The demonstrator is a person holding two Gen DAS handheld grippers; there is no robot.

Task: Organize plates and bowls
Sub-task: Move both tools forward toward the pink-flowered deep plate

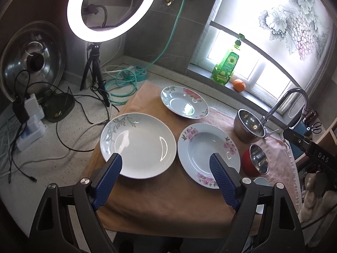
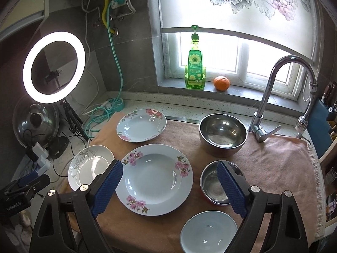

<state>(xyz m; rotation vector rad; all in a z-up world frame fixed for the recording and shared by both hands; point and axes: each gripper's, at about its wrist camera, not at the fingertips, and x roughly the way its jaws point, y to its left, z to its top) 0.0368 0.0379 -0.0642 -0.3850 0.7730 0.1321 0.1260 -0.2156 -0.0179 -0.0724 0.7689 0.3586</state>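
We see both sets of jaws open w/ nothing gripped: left gripper (image 1: 166, 158) over leaf plate (image 1: 138, 145), right gripper (image 2: 169, 166) over pink-flower plate (image 2: 154, 179).

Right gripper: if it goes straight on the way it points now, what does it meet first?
Probably the pink-flowered plate, lying between the open fingers of the right gripper; depth is uncertain.

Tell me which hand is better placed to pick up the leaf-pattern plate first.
Left. The left gripper hangs open right over the leaf-pattern plate, while the right gripper frames the pink-flower plate.
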